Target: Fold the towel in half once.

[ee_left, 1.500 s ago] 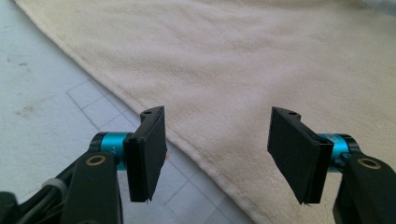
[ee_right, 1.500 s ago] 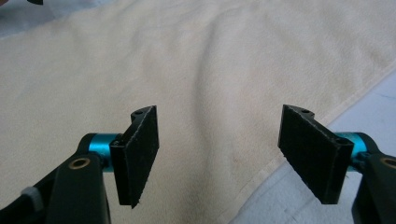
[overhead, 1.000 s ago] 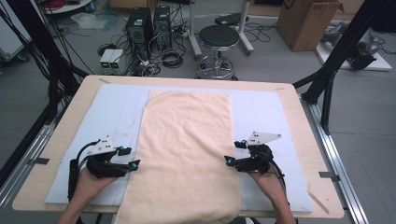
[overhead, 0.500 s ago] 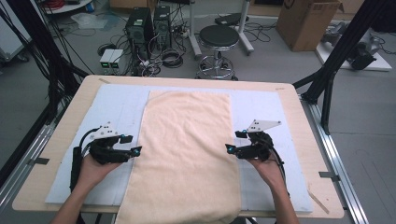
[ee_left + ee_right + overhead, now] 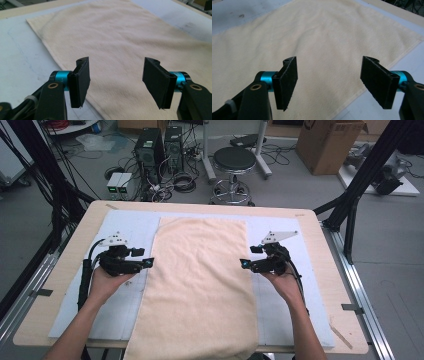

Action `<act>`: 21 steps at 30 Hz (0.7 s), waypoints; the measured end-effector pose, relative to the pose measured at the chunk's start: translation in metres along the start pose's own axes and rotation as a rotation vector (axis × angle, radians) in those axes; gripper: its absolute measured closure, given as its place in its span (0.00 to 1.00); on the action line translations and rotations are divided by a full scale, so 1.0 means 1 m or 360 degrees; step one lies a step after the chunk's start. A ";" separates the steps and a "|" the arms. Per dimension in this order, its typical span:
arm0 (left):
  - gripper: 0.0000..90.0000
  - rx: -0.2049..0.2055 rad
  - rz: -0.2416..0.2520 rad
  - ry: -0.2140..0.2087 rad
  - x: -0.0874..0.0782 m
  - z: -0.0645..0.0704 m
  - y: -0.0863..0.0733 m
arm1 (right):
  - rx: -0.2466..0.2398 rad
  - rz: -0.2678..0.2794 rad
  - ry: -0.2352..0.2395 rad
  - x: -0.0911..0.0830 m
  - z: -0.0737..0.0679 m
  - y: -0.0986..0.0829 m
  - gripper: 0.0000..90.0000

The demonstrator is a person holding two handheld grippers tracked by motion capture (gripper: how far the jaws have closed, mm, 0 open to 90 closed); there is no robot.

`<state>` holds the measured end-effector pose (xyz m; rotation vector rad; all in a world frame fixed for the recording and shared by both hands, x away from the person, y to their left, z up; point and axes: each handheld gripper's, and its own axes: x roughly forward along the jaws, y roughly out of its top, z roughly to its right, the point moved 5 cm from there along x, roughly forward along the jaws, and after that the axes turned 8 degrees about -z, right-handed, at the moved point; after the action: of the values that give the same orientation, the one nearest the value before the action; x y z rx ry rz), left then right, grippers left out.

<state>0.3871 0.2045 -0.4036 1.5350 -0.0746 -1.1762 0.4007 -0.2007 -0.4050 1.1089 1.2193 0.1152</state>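
towel flat mid-surface | left tool, right tool both spread, moved up from near edge to towel's long sides | likely pre-grasp

Laboratory or workshop: computer towers and tangled cables on the floor at 12 o'clock, a stool, a cardboard box at 1 o'clock.
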 end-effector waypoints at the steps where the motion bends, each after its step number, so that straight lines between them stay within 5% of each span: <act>1: 0.44 0.0004 0.0001 0.0008 0.000 -0.001 0.004 | -0.0009 0.0019 -0.0012 0.000 0.001 0.004 0.33; 14: 0.45 -0.0010 -0.0030 0.0093 0.020 -0.024 0.048 | 0.0037 0.0019 -0.0079 0.005 0.032 0.040 0.33; 21: 0.47 -0.0067 -0.0018 0.0142 0.034 -0.039 0.053 | 0.0105 -0.0014 -0.0113 0.020 0.053 0.043 0.33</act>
<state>0.4591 0.1931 -0.3892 1.5503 0.0181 -1.1097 0.4707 -0.1992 -0.3914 1.1555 1.1715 0.0289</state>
